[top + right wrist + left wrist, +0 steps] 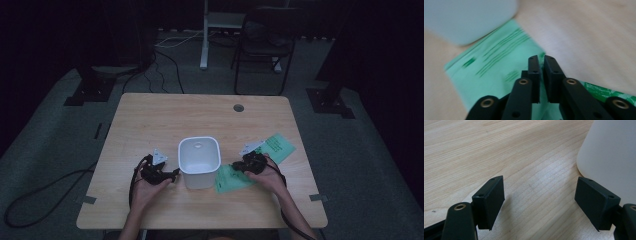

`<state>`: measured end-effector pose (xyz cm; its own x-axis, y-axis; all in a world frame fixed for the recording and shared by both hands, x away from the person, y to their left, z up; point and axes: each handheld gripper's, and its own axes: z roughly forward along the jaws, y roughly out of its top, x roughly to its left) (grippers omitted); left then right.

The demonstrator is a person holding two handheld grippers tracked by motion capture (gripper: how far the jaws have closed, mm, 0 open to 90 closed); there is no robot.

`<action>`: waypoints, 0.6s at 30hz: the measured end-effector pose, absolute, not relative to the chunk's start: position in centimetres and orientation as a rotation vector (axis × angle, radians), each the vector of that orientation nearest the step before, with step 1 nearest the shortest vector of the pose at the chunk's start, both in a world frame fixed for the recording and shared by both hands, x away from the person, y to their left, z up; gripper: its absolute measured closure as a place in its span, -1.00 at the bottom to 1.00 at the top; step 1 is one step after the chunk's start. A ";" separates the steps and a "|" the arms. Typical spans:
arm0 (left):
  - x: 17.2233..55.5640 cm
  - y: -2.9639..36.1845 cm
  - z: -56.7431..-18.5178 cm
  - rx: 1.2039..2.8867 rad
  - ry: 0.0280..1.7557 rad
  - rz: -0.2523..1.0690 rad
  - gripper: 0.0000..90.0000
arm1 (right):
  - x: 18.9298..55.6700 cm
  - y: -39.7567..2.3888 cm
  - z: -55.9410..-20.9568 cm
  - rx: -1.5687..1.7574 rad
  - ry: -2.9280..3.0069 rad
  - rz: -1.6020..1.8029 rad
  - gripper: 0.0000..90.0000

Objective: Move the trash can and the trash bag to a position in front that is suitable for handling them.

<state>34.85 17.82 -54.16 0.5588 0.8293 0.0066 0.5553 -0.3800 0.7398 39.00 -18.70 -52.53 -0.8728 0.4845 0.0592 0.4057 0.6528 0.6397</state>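
A white plastic bin (200, 175) stands open-topped at the middle of the wooden table (150, 120). My left gripper (172, 175) rests just left of it, jaws wide apart with bare wood between them (540, 197); the bin's wall (609, 155) lies beyond the right jaw. A green printed plastic bag (231, 179) lies flat to the right of the bin. My right gripper (236, 167) sits on that bag, pointing toward the bin. Its jaws (541, 72) are pinched nearly together on a fold of the green bag (489, 67), with the bin (469, 17) blurred behind.
A round cable hole (238, 107) is in the table's far side. A dark folding chair (265, 45) and a white stand leg (204, 35) are beyond the table. Cables trail on the carpet at the left (45, 192).
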 end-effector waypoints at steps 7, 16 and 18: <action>34.9 17.6 -54.3 2.098 1.102 0.497 -0.45 | 37.1 -18.7 -52.7 0.573 2.874 1.000 0.94; 34.8 17.5 -54.3 2.109 1.097 0.503 -0.45 | 35.7 -18.0 -52.3 0.453 2.904 1.085 0.29; 34.9 17.5 -54.3 2.105 1.103 0.502 -0.45 | 36.0 -18.3 -52.1 0.530 2.843 1.083 0.16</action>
<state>34.88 17.54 -54.31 0.5627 0.8265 0.0176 0.5565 -0.3944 0.7313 35.96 -18.26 -52.12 -0.9397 0.3344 0.0714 0.2971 0.6954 0.6543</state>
